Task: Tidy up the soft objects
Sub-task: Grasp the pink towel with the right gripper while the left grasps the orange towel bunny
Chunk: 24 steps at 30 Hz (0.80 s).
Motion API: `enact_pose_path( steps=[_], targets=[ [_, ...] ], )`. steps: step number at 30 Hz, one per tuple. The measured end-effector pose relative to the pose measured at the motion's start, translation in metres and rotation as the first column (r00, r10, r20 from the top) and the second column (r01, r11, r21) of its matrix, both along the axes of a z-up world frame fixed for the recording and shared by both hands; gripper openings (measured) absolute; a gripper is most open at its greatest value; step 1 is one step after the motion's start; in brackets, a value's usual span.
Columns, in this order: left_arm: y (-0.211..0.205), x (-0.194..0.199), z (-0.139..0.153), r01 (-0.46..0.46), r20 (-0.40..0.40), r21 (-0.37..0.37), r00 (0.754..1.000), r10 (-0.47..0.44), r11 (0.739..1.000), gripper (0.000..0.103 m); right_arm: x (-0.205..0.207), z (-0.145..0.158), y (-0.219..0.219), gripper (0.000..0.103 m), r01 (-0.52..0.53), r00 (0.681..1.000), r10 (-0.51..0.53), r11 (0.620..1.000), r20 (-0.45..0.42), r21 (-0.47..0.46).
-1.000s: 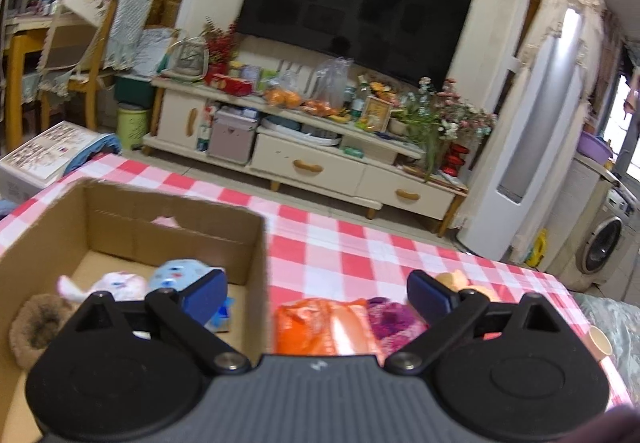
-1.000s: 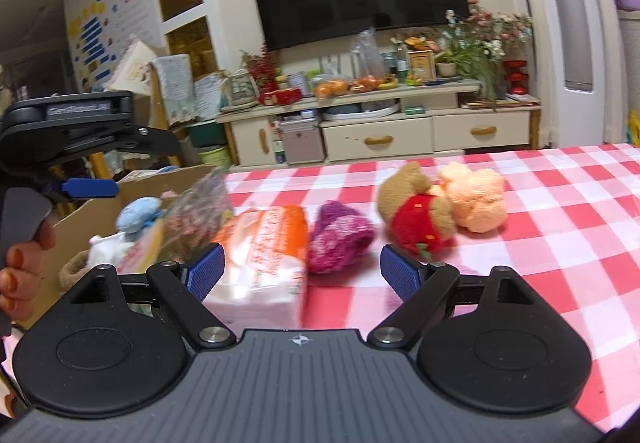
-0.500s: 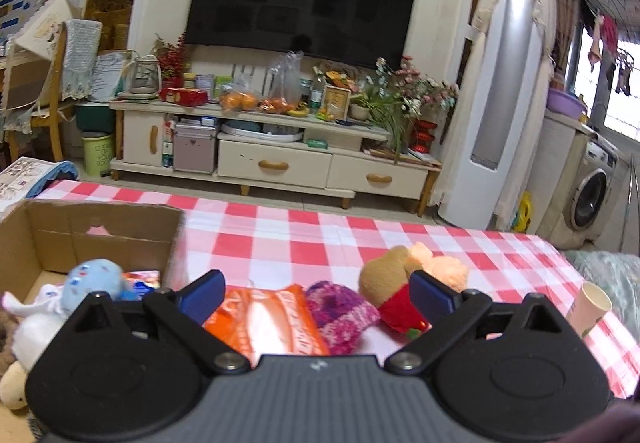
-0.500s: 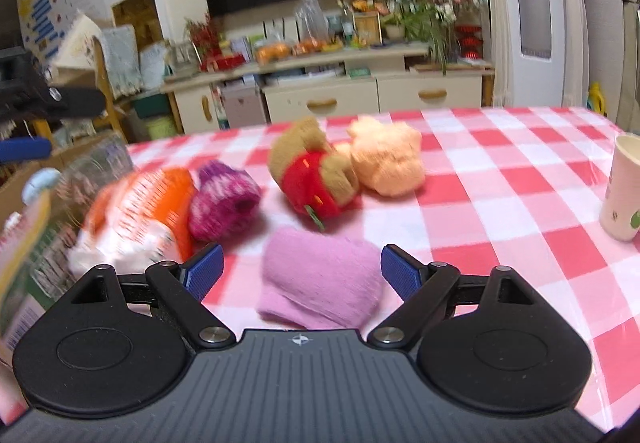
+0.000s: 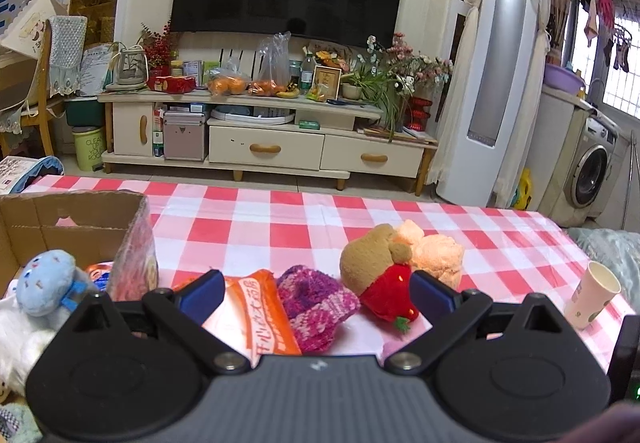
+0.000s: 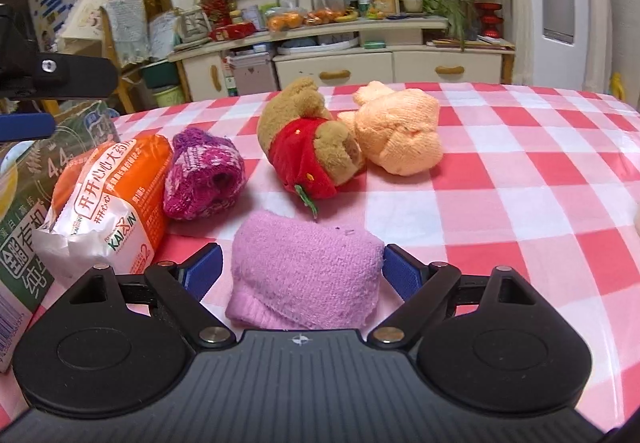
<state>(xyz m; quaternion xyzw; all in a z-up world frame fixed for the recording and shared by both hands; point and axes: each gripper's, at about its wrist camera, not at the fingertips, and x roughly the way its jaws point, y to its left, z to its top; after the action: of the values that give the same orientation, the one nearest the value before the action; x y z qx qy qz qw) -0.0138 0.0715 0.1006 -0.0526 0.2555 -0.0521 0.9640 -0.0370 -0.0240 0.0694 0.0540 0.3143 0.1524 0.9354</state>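
My right gripper (image 6: 302,271) is open, its fingers on either side of a folded lilac fleece cloth (image 6: 308,279) lying on the checked table. Behind it lie a purple knit piece (image 6: 204,179), a brown bear in a red shirt (image 6: 312,151) and a peach plush (image 6: 400,131). My left gripper (image 5: 316,293) is open and empty, above the orange tissue pack (image 5: 264,315), the knit piece (image 5: 316,303) and the bear (image 5: 380,271). A cardboard box (image 5: 68,219) at the left holds a blue plush (image 5: 48,279) and white plush.
A green milk carton (image 6: 28,203) stands beside the orange tissue pack (image 6: 108,199) at the left. A paper cup (image 5: 592,295) stands at the table's right edge. The left gripper's body (image 6: 52,75) shows at the far left of the right wrist view.
My right gripper moved right and down from the tissue pack to straddle the lilac cloth. My left gripper swung right, away from the box, toward the toys on the table.
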Motion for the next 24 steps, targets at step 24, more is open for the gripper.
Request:
enact_pose_path(
  steps=[24],
  targets=[
    [-0.090,0.012,-0.016,0.110,-0.002,0.182,0.994,-0.111,0.977,0.098,0.024,-0.001,-0.127,0.101,0.267,0.964,-0.266,0.963,0.013,-0.048]
  ],
)
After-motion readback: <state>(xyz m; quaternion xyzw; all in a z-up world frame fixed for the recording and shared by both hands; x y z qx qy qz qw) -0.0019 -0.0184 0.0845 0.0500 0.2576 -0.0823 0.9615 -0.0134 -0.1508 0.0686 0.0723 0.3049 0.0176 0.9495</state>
